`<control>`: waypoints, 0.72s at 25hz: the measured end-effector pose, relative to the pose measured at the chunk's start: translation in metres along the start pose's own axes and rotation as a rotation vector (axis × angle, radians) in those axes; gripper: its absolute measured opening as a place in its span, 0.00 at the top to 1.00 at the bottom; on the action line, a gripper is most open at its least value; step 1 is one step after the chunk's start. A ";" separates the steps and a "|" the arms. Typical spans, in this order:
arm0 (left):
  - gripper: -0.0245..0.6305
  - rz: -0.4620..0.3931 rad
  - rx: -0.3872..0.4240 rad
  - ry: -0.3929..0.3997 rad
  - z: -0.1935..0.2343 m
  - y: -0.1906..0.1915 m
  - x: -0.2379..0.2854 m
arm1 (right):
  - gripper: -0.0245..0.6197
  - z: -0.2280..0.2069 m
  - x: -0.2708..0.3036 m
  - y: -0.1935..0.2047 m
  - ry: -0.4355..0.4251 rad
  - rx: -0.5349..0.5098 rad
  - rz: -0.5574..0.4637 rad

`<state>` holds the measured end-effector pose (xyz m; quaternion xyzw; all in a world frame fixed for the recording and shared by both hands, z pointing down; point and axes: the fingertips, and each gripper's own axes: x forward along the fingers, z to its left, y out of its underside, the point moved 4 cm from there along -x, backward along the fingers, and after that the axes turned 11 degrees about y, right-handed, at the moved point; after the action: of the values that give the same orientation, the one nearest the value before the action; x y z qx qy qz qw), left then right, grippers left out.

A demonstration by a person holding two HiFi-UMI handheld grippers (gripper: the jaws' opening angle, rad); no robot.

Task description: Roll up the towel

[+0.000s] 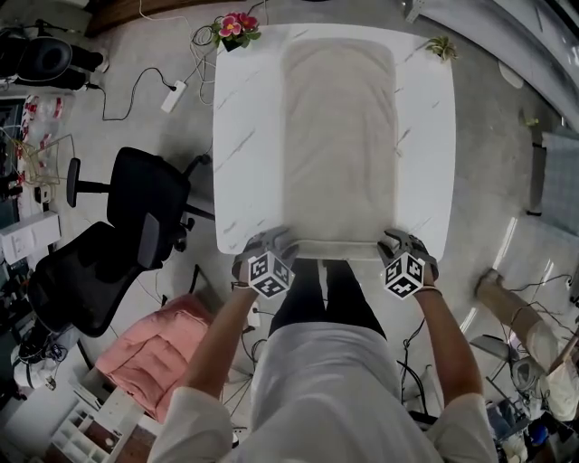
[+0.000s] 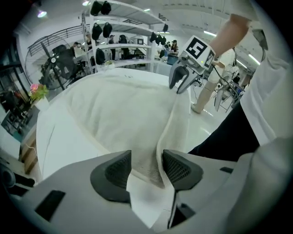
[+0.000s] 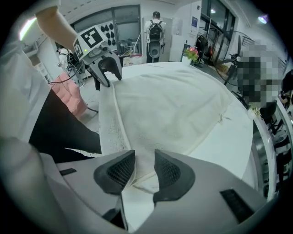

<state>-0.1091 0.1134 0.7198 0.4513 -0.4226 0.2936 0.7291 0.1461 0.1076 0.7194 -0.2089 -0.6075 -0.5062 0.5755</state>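
Note:
A cream towel lies flat lengthwise on the white marbled table, and its near edge reaches the table's front edge. My left gripper is at the towel's near left corner and my right gripper at the near right corner. In the left gripper view the jaws stand apart, with the towel's folded edge loose between the pads. In the right gripper view the jaws are also apart, and the towel corner lies slack between them. Each gripper shows in the other's view, the right gripper and the left gripper.
A pot of pink flowers stands at the table's far left corner and a small plant at the far right. A black office chair and a pink cushion are on the floor to the left. Cables and a power strip lie behind.

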 end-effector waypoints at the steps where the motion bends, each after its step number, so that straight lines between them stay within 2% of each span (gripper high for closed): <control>1: 0.60 -0.012 -0.022 0.008 0.001 0.000 -0.002 | 0.73 -0.001 -0.001 0.000 -0.004 0.018 -0.006; 7: 0.58 -0.094 -0.100 0.046 -0.005 -0.004 -0.016 | 0.73 -0.007 -0.024 -0.015 -0.019 0.123 -0.108; 11: 0.56 -0.148 -0.148 0.034 -0.008 -0.007 -0.024 | 0.73 -0.002 -0.039 -0.025 -0.015 0.109 -0.160; 14: 0.56 -0.153 -0.110 0.029 -0.020 -0.009 -0.027 | 0.73 0.018 -0.046 -0.021 -0.068 0.034 -0.159; 18: 0.61 -0.148 0.013 0.048 -0.047 -0.015 -0.023 | 0.75 0.044 -0.046 -0.009 -0.121 -0.045 -0.131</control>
<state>-0.0911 0.1490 0.6827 0.4787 -0.3685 0.2524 0.7558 0.1290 0.1571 0.6818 -0.2118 -0.6420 -0.5426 0.4985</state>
